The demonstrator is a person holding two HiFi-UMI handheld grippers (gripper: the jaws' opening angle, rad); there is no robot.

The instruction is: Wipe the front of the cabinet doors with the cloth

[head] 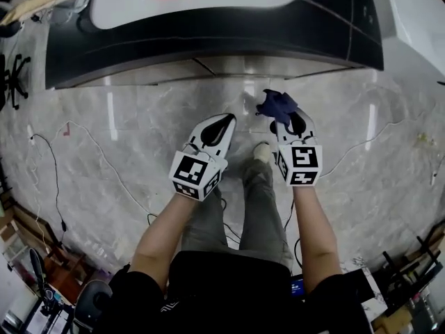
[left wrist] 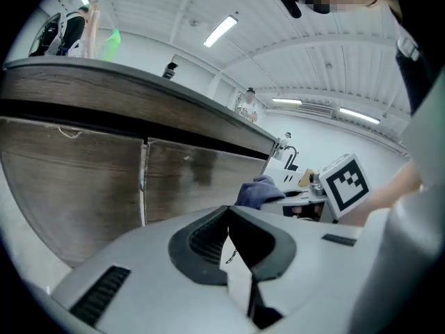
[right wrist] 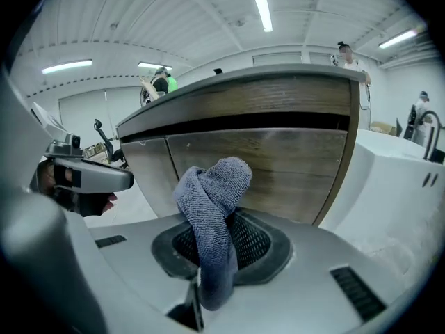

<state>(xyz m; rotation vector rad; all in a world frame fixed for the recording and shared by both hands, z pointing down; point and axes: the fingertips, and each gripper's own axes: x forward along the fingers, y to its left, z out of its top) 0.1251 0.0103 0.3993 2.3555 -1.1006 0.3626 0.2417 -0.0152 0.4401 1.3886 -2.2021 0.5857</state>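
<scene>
1. The cloth point(right wrist: 212, 214) is showing as a blue-grey knit with a coarse grain. It is bunching into a soft knot and standing up from the right gripper point(right wrist: 208, 270), whose jaws are clamping its lower end.
2. It is hanging near the cabinet doors point(right wrist: 278, 165) (flat panels of brown wood grain with a dull sheen), apparently not touching them, though the wide-angle view is making that hard to judge.
3. The left gripper point(left wrist: 229, 245) is holding its dark ribbed jaws pressed together on nothing.
4. A dark curved countertop point(head: 208, 40) is overhanging the doors above a glossy, marble-patterned floor point(head: 104, 158).
</scene>
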